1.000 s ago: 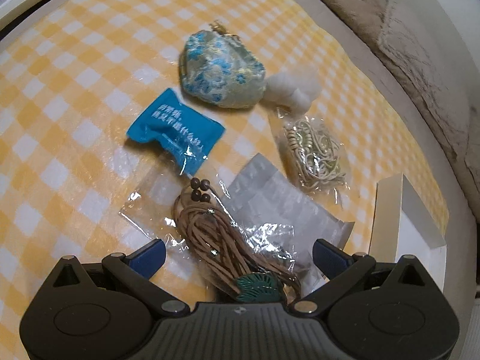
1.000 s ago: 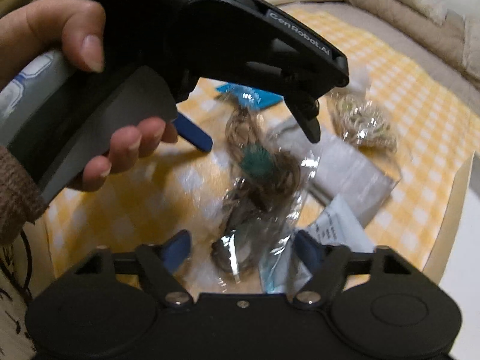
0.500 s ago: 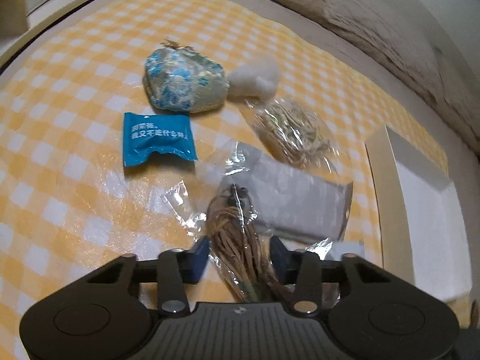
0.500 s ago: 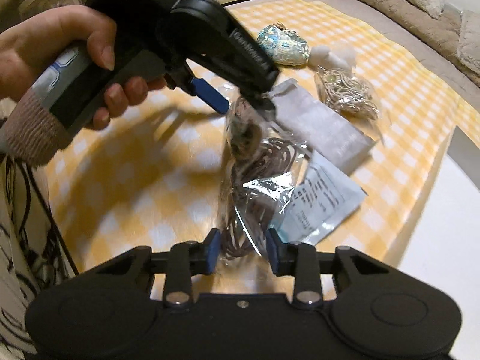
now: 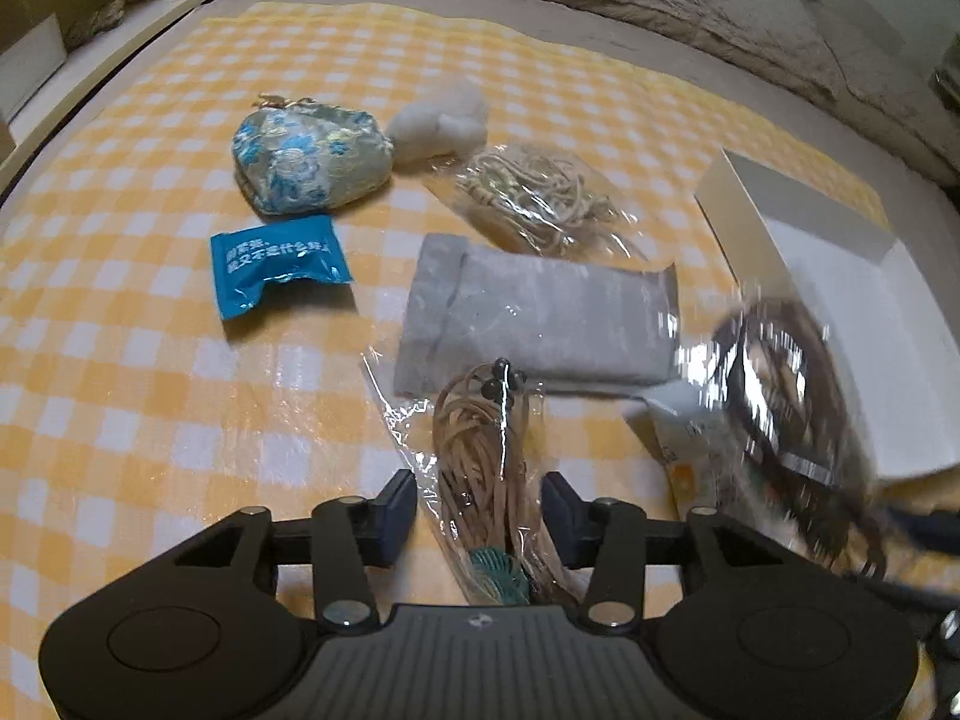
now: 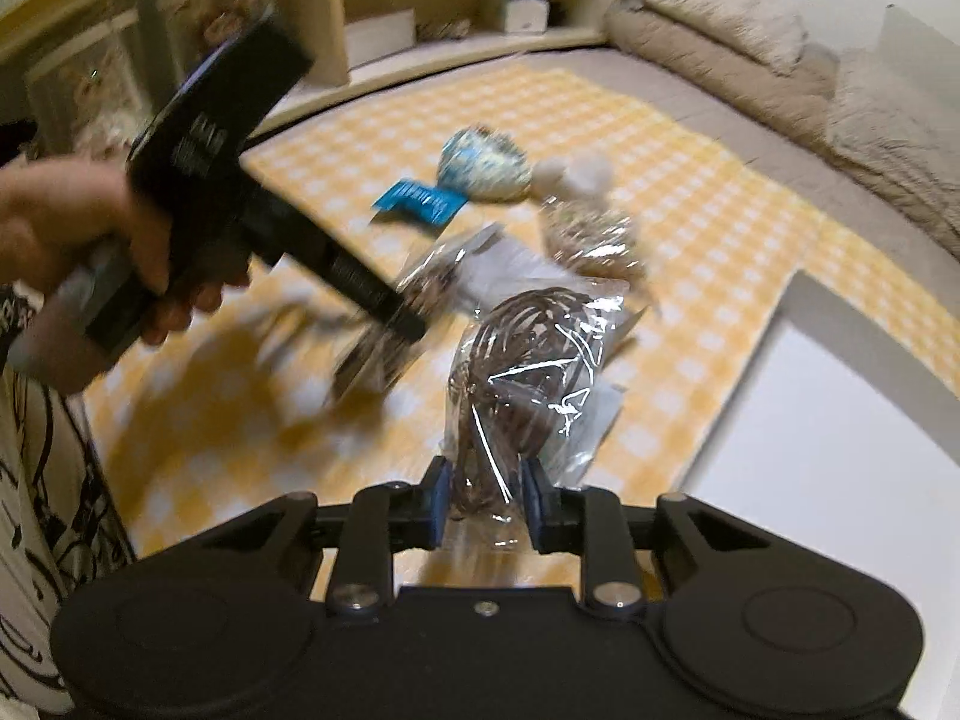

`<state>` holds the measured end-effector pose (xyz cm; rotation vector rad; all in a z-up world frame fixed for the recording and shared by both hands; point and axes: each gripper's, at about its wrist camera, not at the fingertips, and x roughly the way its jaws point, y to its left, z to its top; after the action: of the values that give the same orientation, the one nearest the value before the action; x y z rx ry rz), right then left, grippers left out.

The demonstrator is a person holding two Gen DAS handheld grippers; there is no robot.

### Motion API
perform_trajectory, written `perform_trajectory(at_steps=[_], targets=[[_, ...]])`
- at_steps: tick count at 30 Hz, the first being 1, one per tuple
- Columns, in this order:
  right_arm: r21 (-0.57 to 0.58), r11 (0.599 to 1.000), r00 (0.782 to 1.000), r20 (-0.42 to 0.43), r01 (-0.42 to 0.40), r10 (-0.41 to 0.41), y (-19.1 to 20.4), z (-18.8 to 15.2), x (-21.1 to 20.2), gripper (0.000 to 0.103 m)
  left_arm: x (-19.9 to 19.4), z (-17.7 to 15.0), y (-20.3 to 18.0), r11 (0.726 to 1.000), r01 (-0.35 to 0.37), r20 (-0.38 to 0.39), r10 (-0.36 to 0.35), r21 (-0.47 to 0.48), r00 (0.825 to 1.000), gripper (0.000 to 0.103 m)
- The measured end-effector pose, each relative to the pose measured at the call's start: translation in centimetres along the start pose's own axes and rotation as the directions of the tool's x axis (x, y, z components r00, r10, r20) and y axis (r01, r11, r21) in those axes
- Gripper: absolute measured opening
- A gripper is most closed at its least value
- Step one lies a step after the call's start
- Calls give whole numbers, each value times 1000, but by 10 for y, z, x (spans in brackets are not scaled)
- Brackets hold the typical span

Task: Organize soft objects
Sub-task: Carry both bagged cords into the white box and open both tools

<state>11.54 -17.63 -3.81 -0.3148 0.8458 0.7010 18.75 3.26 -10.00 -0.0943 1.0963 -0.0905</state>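
My left gripper [image 5: 477, 507] is shut on a clear bag of tan cord [image 5: 486, 450] with dark beads and a teal leaf charm, lifted above the yellow checked cloth [image 5: 180, 360]. My right gripper [image 6: 483, 501] is shut on a clear bag of dark brown cord [image 6: 522, 354], held up in the air; it shows blurred in the left wrist view [image 5: 780, 396]. On the cloth lie a blue floral pouch [image 5: 309, 159], a blue sachet [image 5: 276, 264], a white fluffy ball [image 5: 438, 120], a bag of pale cord [image 5: 540, 198] and a grey cloth pouch [image 5: 540, 318].
A white open box [image 5: 840, 312] stands at the right edge of the cloth, also in the right wrist view [image 6: 828, 462]. A white printed packet [image 5: 678, 420] lies beside it. Grey cushions [image 6: 780, 54] and low shelves [image 6: 420, 30] lie beyond the cloth.
Both grippers closed on their cord bags and lifted them apart. The brown cord bag moved right toward the white box. The left gripper rose with the tan cord bag.
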Motion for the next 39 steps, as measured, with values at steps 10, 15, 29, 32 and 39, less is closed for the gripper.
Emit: perform_trajectory(at_steps=[10,15,29,32,39], targets=[[-7,999,998,48,32,-32,-6,8,-6,26,-21,1,-7,999,-12,79,9,34,997,19],[-8,999,994,97,45,-44,-11,18,-13,26,-47,10,-19,998,-25,194,12,66,981,19],[108,981,955,234,158,-180,-50,28,-52,26,-100,38,-72,992,39,401,-84,119,912,19],[134,971,941,249,199,-227,-61,24,-60,26,-100,43,-86,989,57,415,-109,135,903,19],[196,944,916,254,266,-310,-84,8,-74,26,-90,53,-120,978,101,405,-169,185,898,19]])
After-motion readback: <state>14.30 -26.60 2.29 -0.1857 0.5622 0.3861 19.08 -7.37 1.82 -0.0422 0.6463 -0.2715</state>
